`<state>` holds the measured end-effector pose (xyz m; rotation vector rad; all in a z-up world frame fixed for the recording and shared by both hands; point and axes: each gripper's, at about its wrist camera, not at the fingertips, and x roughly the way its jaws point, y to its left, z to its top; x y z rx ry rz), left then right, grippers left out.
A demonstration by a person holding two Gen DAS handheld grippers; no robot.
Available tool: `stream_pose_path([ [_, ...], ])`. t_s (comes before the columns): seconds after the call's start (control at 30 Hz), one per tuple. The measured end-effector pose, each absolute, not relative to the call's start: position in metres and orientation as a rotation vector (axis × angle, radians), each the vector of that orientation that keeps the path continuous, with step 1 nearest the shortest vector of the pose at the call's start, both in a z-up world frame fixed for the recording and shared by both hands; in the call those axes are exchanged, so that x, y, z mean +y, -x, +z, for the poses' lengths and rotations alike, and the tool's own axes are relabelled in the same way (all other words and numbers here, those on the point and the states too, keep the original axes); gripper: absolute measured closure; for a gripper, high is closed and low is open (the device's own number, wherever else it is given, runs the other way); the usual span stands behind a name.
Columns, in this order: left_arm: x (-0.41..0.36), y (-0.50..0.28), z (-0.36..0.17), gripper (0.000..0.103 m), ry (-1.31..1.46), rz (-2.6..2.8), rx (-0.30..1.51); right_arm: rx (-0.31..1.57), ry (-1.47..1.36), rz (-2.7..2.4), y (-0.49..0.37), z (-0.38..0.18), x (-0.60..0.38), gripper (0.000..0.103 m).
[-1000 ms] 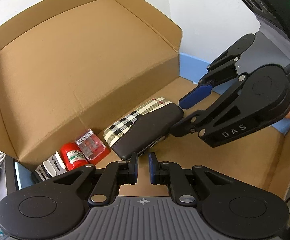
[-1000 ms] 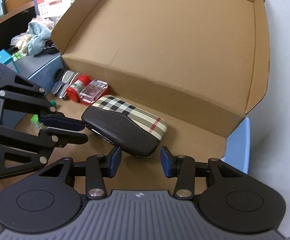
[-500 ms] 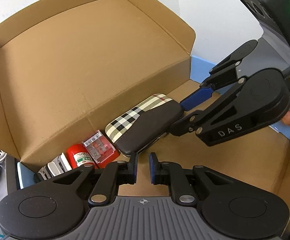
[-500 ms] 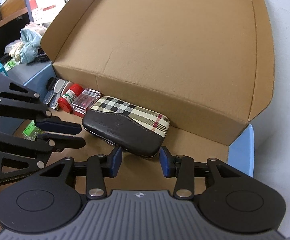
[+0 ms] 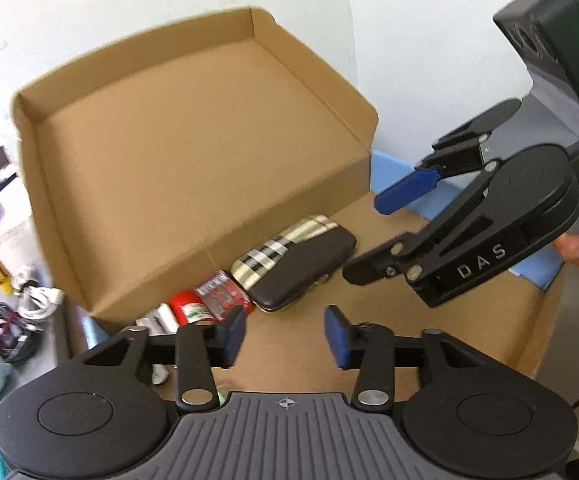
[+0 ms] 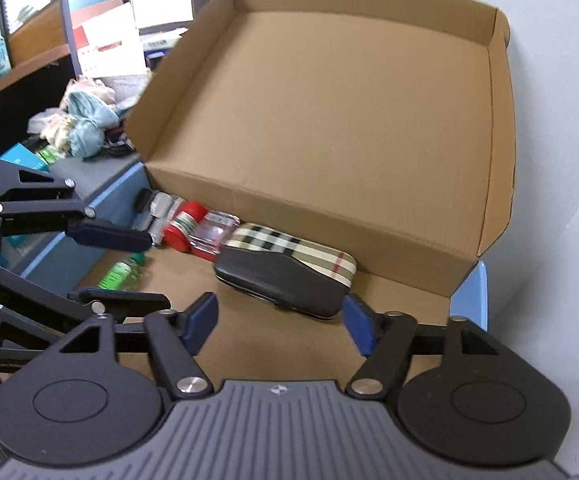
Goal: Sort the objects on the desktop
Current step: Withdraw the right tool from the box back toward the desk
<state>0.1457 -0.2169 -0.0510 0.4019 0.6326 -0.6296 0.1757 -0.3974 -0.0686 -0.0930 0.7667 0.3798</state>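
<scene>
Along the back fold of the cardboard box (image 6: pixel 329 120): one plaid case (image 6: pixel 285 276), lying flat on the box floor against the raised lid.
Case and right fingers: the case lies at 12 o'clock of the right gripper (image 6: pixel 281 322), just past the fingertips and partly between them; whether the right-hand pad touches its near corner I cannot tell.
Case and left fingers: at 12 o'clock of the left gripper (image 5: pixel 285 334), apart from it, with bare cardboard between.
Count: one plaid case; one clear red packet (image 6: pixel 213 236); one red capped bottle (image 6: pixel 183 224); one silver clip-like item (image 6: pixel 157 210), blurred; one green bottle (image 6: pixel 123 270).
Row: packet, red bottle and silver item run toward 10 o'clock from the case, touching in sequence.
Green bottle: lies apart from the row, toward 9 o'clock in the right wrist view.
Right fingers: spread wide, holding nothing.
Left fingers: apart, holding nothing.
</scene>
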Motion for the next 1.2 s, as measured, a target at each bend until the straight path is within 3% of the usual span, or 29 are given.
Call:
stream_pose_path([
  [0.13,-0.197,-0.129,-0.024,0.021,-0.385,-0.619,0.565,0.749,0.097,0.388,-0.165,-0.056,-0.389,0.019],
  [0.27,-0.183,-0.114,-0.008,0.017,-0.395,-0.603,0.513,0.730,0.108,0.399,-0.154,-0.044,-0.378,0.011],
  [0.33,-0.176,-0.112,-0.002,0.008,-0.402,-0.589,0.491,0.721,0.105,0.405,-0.148,-0.039,-0.372,0.007],
  [0.47,-0.159,-0.098,0.007,0.007,-0.413,-0.562,0.458,0.703,0.100,0.422,-0.137,-0.027,-0.358,0.003],
  [0.57,-0.145,-0.089,0.011,0.000,-0.410,-0.544,0.446,0.690,0.097,0.433,-0.130,-0.019,-0.346,0.000],
  [1.2,-0.048,-0.060,0.023,0.000,-0.352,-0.326,0.454,0.617,0.146,0.535,-0.116,0.015,-0.259,0.000],
])
